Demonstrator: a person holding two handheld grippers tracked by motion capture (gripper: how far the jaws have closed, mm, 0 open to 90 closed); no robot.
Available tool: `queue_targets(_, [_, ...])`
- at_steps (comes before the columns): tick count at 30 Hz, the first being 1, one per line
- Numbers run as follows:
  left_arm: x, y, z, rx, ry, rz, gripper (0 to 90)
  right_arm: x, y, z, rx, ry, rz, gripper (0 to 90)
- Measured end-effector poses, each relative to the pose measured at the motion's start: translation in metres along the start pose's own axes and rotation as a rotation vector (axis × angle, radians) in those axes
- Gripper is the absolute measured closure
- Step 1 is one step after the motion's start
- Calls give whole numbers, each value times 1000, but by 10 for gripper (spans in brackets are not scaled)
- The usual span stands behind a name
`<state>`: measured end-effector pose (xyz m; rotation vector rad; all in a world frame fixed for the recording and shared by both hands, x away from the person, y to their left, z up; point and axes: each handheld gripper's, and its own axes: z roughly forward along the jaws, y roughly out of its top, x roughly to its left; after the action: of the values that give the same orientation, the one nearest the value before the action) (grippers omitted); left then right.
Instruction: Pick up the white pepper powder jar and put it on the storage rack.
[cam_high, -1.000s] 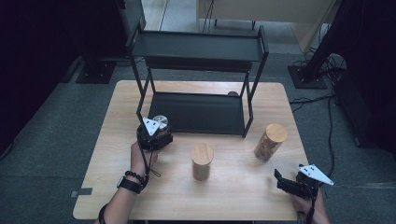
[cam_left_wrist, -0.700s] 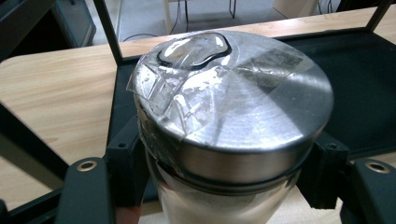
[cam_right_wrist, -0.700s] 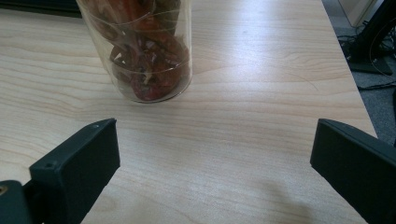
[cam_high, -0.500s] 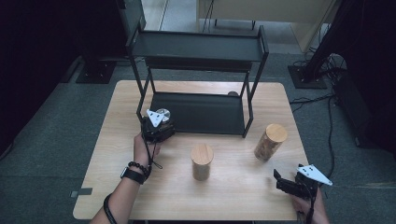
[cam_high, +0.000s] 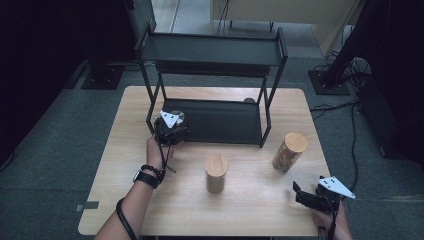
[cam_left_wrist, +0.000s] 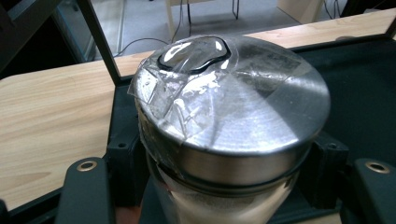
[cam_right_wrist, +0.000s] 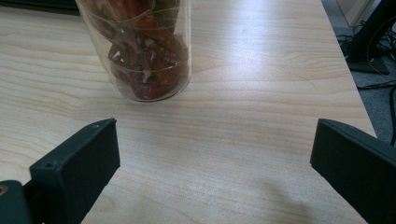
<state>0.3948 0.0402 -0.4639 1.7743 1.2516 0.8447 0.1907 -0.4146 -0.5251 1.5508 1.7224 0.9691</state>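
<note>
Right gripper (cam_high: 306, 196) sits low right in the high view, near the table's front edge, same spot as a second ago. In the right gripper view its jaws stand spread wide with nothing between them. The glass jar of red dried stuff (cam_right_wrist: 140, 51) stands well beyond the jaws at upper left of that view; in the high view it's the cork-lidded jar (cam_high: 288, 152) at right of centre.

A second wooden-lidded jar (cam_high: 216, 173) stands mid-table, untouched.

Change: left gripper (cam_high: 170, 131) has travelled up the frame from the open table toward the black rack (cam_high: 210, 50), carrying the metal-lidded jar (cam_left_wrist: 224, 121). It's now at the front left corner of the lower shelf (cam_high: 220, 122). Judged: placing step is nearly there, jar not set down yet.

In the left gripper view the jaws pinch the jar just under its steel lid, one on each side, pressed against the glass. The lid has crinkled clear tape (cam_left_wrist: 187, 79) on top. Jar is upright, over the shelf's front edge.
</note>
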Motion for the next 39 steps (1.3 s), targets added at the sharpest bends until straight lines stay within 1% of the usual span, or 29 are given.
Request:
queue_targets(4, [1, 2, 5, -3, 3, -8, 314, 0, 0, 0, -1, 0, 1, 13])
queue_targets(9, [0, 3, 12, 8, 10, 4, 314, 0, 0, 0, -1, 1, 0, 13])
queue_targets(17, [4, 1, 22, 18, 27, -18, 314, 0, 0, 0, -2, 3, 2, 13])
queue_targets(19, [4, -1, 24, 19, 22, -25, 314, 0, 0, 0, -3, 4, 1, 13])
queue_targets(21, [3, -1, 25, 13, 27, -37, 314, 0, 0, 0, -2, 5, 0, 13])
queue_targets(28, [5, -2, 25, 14, 53, -56, 313, 0, 0, 0, -2, 2, -5, 13])
queue_targets(31, [3, -3, 25, 12, 70, -50, 312, 0, 0, 0, 0, 1, -10, 13])
queue_targets(34, [1, -4, 24, 15, 77, -49, 305, 1, 0, 0, -1, 0, -11, 13])
queue_targets(36, [1, -6, 23, 17, 73, -38, 287, 1, 0, 0, -1, 0, -12, 13])
queue_targets(39, [2, -9, 20, 13, 49, -54, 239, 1, 0, 0, 1, 2, -14, 13])
